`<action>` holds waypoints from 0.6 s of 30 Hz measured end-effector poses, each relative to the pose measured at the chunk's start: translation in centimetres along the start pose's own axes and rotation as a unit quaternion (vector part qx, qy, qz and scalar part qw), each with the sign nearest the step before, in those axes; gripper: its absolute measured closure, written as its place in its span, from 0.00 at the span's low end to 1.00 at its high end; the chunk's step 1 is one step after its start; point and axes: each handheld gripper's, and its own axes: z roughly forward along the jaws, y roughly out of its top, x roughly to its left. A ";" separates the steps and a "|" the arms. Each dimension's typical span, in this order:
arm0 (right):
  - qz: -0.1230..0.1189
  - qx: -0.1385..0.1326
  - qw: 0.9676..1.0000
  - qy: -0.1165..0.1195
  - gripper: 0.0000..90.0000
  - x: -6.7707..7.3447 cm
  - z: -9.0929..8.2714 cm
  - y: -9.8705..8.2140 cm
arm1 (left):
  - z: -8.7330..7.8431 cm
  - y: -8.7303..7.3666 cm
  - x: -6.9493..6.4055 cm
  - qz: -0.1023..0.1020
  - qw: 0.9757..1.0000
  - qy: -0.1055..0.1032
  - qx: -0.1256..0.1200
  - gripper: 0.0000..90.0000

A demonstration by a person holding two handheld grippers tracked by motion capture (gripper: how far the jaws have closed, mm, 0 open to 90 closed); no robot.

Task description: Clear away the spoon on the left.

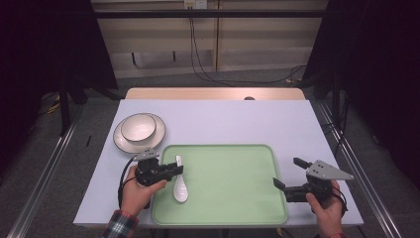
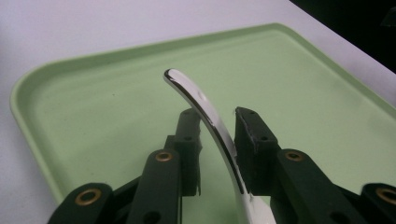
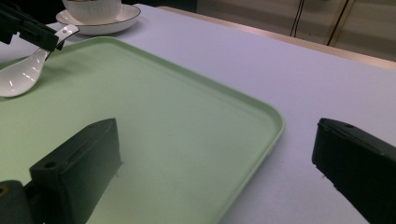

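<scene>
Now at the left of the high view, a white bowl (image 1: 138, 127) sits on a white plate (image 1: 122, 140), and just below it the left gripper (image 1: 174, 169) has its jaws around the handle of the white spoon (image 1: 180, 187). That spoon lies at the left edge of the green tray (image 1: 233, 183). Lower right, the right gripper (image 1: 287, 172) gapes open across the tray's right rim, clutching nothing.

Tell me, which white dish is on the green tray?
The spoon. It lies at the left edge of the green tray, its handle between the left hand-held gripper's jaws. The bowl and its plate sit on the table, behind the tray.
</scene>
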 end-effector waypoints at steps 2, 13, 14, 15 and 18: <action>0.000 0.000 1.000 0.000 0.01 0.0 0.0 0.0 | 0.0 0.0 0.0 0.000 1.000 0.003 0.001 0.79; -0.004 0.002 1.000 0.003 0.01 0.0 0.3 0.1 | -0.1 0.0 0.0 0.003 1.000 0.014 -0.004 0.71; -0.003 0.002 1.000 0.004 0.01 0.1 0.3 0.1 | -0.1 0.0 0.0 0.004 1.000 0.013 -0.005 0.71; -0.003 0.002 1.000 0.003 0.01 0.1 0.2 0.1 | -0.1 0.1 0.0 0.004 1.000 0.015 -0.006 0.70; -0.004 0.003 1.000 0.003 0.01 0.1 0.2 0.2 | -0.4 0.2 0.0 0.003 1.000 0.020 -0.012 0.67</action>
